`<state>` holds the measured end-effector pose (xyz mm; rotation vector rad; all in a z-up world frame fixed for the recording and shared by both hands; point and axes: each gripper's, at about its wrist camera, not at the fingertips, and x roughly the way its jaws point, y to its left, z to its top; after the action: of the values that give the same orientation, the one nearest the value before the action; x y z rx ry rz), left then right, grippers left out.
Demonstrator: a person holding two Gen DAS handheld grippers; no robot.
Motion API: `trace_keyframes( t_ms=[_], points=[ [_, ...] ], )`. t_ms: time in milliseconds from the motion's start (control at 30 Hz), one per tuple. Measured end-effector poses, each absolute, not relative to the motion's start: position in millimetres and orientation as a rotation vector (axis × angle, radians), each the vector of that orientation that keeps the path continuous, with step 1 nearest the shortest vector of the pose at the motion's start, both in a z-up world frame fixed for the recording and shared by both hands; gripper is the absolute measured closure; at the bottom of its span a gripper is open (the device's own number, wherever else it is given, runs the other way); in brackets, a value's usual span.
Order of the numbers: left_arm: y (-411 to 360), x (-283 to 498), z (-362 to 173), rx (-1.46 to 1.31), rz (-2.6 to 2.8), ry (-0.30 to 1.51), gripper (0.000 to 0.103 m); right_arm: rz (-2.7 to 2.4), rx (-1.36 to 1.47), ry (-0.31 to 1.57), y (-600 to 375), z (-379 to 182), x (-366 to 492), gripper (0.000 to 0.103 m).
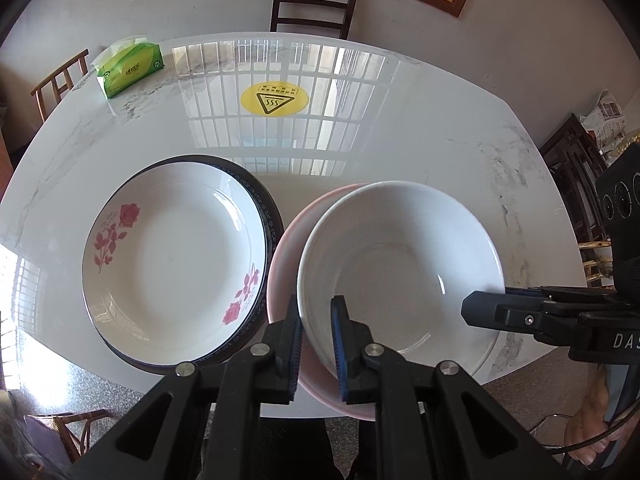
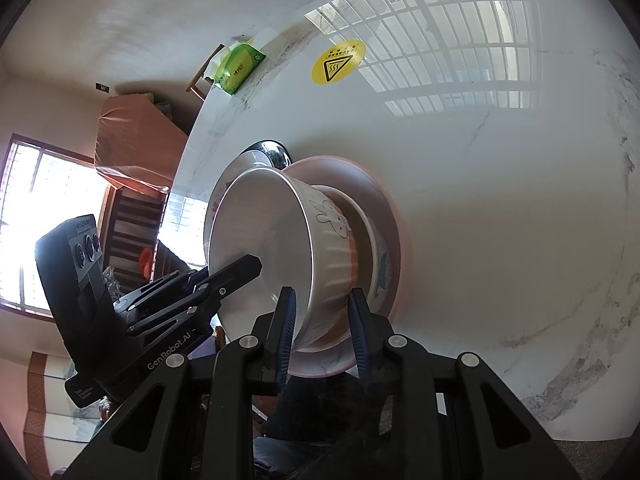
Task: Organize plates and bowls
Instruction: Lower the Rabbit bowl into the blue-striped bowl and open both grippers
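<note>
A white bowl (image 1: 400,272) with a rabbit drawing on its ribbed side (image 2: 324,256) sits in a pink plate (image 1: 288,240), with another bowl (image 2: 380,264) under it. My left gripper (image 1: 316,344) straddles the white bowl's near-left rim, one finger inside and one outside, apparently clamping it. My right gripper (image 2: 322,328) has its fingers on either side of the bowl's right rim with gaps showing; it also shows in the left wrist view (image 1: 504,312). A rose-patterned white plate (image 1: 176,256) lies on a dark-rimmed plate (image 1: 264,204) to the left.
The white marble table (image 1: 400,128) carries a yellow hot-surface sticker (image 1: 275,98) in the middle and a green tissue pack (image 1: 130,68) at the far left. Chairs (image 1: 314,6) stand round the table. The near table edge runs just below the dishes.
</note>
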<state>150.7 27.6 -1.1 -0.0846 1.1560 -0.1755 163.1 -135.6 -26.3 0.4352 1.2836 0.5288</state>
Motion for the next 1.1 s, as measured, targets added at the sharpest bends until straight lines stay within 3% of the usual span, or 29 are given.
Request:
trace_keyframes(
  t_ms=[400,533,700,800,1100],
  points=[
    [32.8,145.2,9.6,-0.080,-0.204,1.109,0.088,0.545,0.422,1.194,-144.2,-10.4,159.7,0.073],
    [49.3,137.3,22.7,-0.131,-0.218,1.044,0.078,0.527,0.388,1.096,-151.4,-0.5,147.8,0.071],
    [71.6,127.9,20.1,-0.232,-0.259,1.075,0.076,0.480,0.414,1.053,-168.1,-8.4,135.2,0.070],
    [86.5,126.0,11.1,-0.281,-0.228,1.114,0.063,0.454,0.435,1.044,-174.8,-15.1,128.5,0.070],
    [106.7,129.7,-9.0,-0.354,-0.207,1.176,0.063,0.451,0.464,0.990,-177.5,-10.8,121.8,0.070]
  ],
)
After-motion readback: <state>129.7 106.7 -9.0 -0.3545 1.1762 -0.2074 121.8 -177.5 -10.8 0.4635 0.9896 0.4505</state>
